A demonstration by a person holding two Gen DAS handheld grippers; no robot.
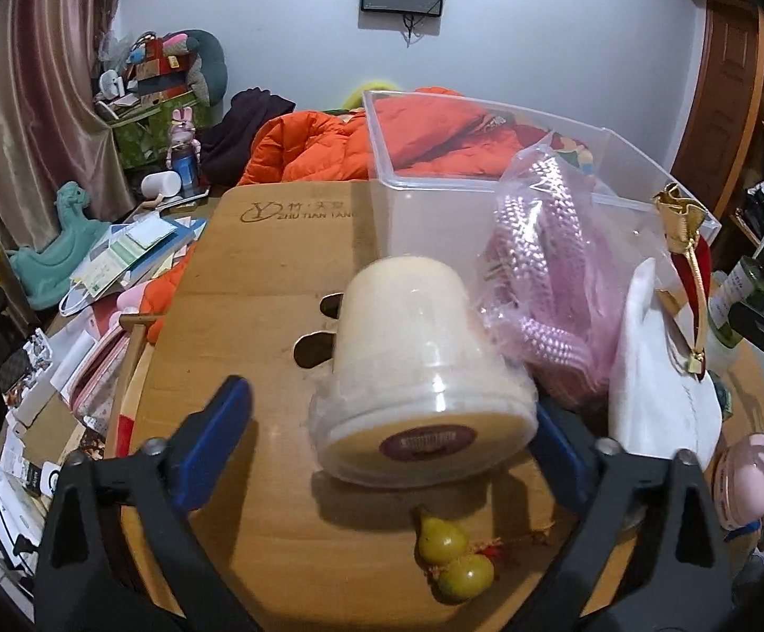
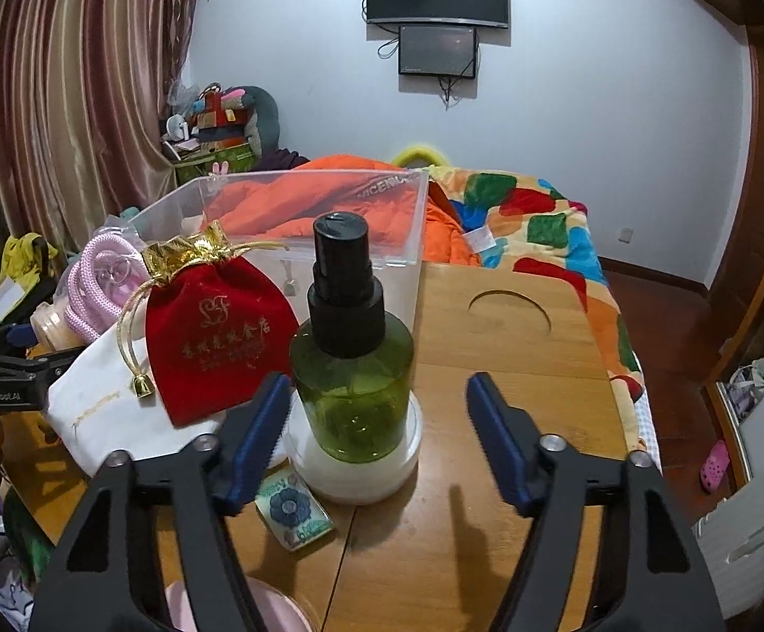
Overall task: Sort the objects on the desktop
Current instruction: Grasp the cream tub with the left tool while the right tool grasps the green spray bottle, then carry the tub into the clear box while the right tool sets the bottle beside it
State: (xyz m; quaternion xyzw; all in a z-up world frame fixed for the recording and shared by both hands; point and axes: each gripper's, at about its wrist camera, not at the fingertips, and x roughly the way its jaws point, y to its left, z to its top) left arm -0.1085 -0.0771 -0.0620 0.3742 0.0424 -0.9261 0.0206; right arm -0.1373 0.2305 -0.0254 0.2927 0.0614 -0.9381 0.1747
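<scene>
- My left gripper is spread wide around the cream jar, which lies on its side on the wooden table; its long axis runs away from me toward the clear bin. Whether the right pad touches it, I cannot tell.
- My right gripper is released, empty; the green spray bottle stands upright between the fingers, nearer the left one.
- Only the right view shows the bottle resting on a white lid.
</scene>
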